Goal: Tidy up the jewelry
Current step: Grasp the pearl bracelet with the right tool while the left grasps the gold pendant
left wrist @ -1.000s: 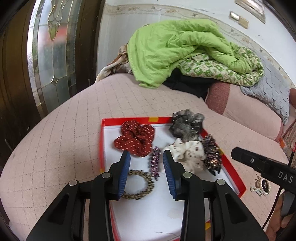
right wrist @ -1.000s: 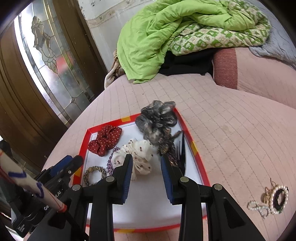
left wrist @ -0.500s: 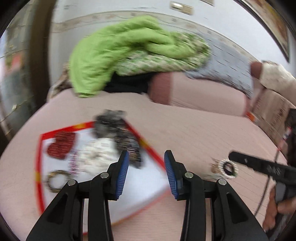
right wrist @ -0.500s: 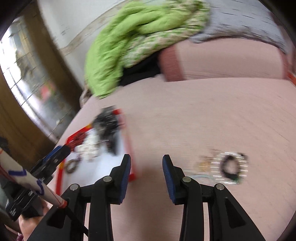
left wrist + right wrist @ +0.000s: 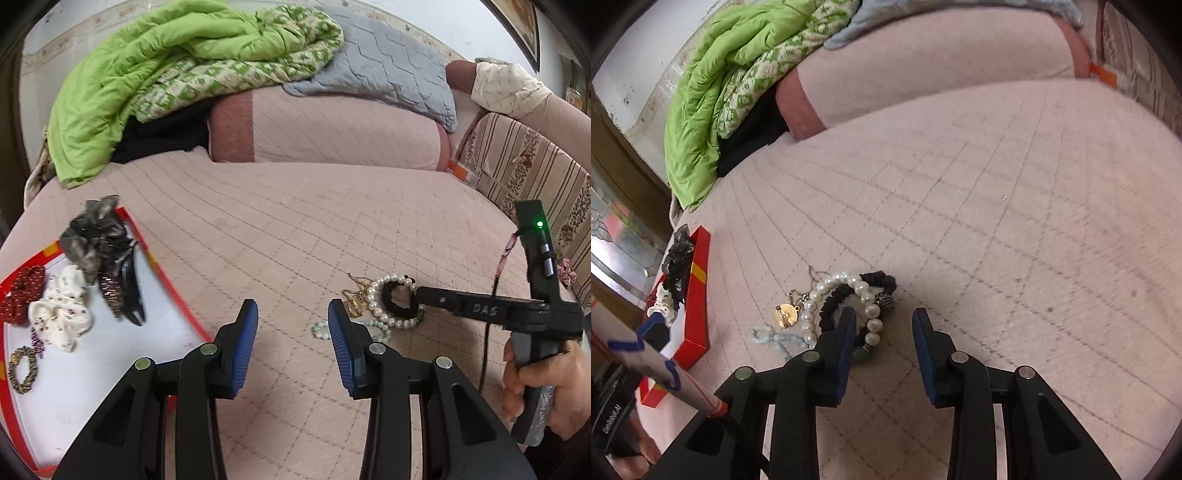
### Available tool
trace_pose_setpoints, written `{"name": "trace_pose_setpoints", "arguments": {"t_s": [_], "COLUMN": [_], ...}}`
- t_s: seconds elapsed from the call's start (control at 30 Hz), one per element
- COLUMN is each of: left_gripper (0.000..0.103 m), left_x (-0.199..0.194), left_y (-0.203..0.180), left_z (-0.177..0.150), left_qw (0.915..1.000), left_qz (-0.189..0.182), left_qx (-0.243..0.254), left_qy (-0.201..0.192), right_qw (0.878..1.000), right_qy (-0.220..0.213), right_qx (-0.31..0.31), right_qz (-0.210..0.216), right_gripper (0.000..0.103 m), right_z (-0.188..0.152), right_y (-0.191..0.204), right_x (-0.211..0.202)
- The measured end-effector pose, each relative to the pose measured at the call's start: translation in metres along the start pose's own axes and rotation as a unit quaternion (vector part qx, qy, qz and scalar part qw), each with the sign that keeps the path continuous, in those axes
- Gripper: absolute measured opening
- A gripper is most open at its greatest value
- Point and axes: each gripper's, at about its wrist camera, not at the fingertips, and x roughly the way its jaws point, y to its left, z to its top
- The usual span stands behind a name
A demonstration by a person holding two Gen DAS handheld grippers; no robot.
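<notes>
A small pile of jewelry lies on the pink quilted bed: a pearl bracelet (image 5: pixel 812 306) (image 5: pixel 380 295), a black scrunchie (image 5: pixel 875 280), a gold pendant (image 5: pixel 786 315) and a pale bead chain (image 5: pixel 768 334). My right gripper (image 5: pixel 883 328) is open and low just over the pile's right side; its left finger covers part of the bracelet. In the left wrist view its tip (image 5: pixel 423 295) touches the pile. My left gripper (image 5: pixel 291 325) is open and empty above the bed, between the pile and a red-rimmed white tray (image 5: pixel 173 291) that holds scrunchies, clips and bracelets.
A green quilt (image 5: pixel 166 55), a grey pillow (image 5: pixel 388 66) and a pink bolster (image 5: pixel 332 129) lie at the bed's far side. A striped sofa (image 5: pixel 535 173) stands at the right. The red tray (image 5: pixel 698 295) lies left of the pile.
Both grippers have swung right, away from over the tray. The right gripper has come down to the jewelry pile on the bed. Both stay open.
</notes>
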Motion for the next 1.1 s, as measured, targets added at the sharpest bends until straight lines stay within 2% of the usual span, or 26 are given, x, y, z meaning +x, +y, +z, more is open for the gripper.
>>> {"name": "trace_pose_setpoints", "arguments": {"t_s": [0.07, 0.1, 0.13, 0.23, 0.3, 0.37, 0.47, 0.53, 0.7, 0.9, 1.1], "left_gripper": [0.038, 0.038, 0.038, 0.038, 0.038, 0.038, 0.038, 0.038, 0.038, 0.038, 0.038], "left_x": [0.009, 0.013, 0.015, 0.021, 0.025, 0.03, 0.039, 0.049, 0.065, 0.085, 0.094], "left_y": [-0.002, -0.003, -0.004, -0.004, -0.003, -0.004, -0.012, -0.019, -0.027, -0.028, -0.041], "left_z": [0.001, 0.001, 0.001, 0.001, 0.001, 0.002, 0.001, 0.0, 0.001, 0.002, 0.003], "left_qw": [0.9999, 0.9999, 0.9998, 0.9995, 0.9992, 0.9985, 0.9976, 0.9968, 0.9958, 0.9946, 0.9946], "left_qz": [-0.001, -0.002, -0.004, -0.012, -0.021, -0.032, -0.043, -0.048, -0.053, -0.058, -0.061], "left_qx": [0.002, 0.003, 0.004, 0.002, -0.003, -0.008, -0.004, -0.001, -0.008, -0.024, -0.008], "left_qy": [0.011, 0.015, 0.019, 0.028, 0.035, 0.043, 0.055, 0.065, 0.074, 0.083, 0.084], "right_qw": [1.0, 0.999, 0.999, 0.998, 0.997, 0.994, 0.988, 0.986, 0.985, 0.986, 0.986], "right_qy": [0.012, 0.012, 0.011, -0.006, -0.04, -0.092, -0.145, -0.16, -0.152, -0.141, -0.135], "right_qx": [-0.014, -0.029, -0.048, -0.06, -0.058, -0.058, -0.043, -0.033, 0.013, 0.031, 0.031], "right_qz": [0.0, -0.007, -0.018, -0.024, -0.022, -0.023, 0.014, 0.03, 0.077, 0.088, 0.096], "right_gripper": [0.022, 0.02, 0.012, 0.01, 0.01, 0.01, 0.01, 0.01, 0.01, 0.011, 0.011], "right_z": [0.0, 0.0, -0.002, 0.0, 0.003, 0.007, 0.01, 0.01, 0.014, 0.016, 0.016], "right_y": [0.005, 0.009, 0.013, 0.019, 0.019, 0.02, 0.013, 0.008, -0.012, -0.019, -0.016], "right_x": [0.011, 0.012, 0.011, 0.001, -0.018, -0.044, -0.072, -0.08, -0.085, -0.083, -0.081]}}
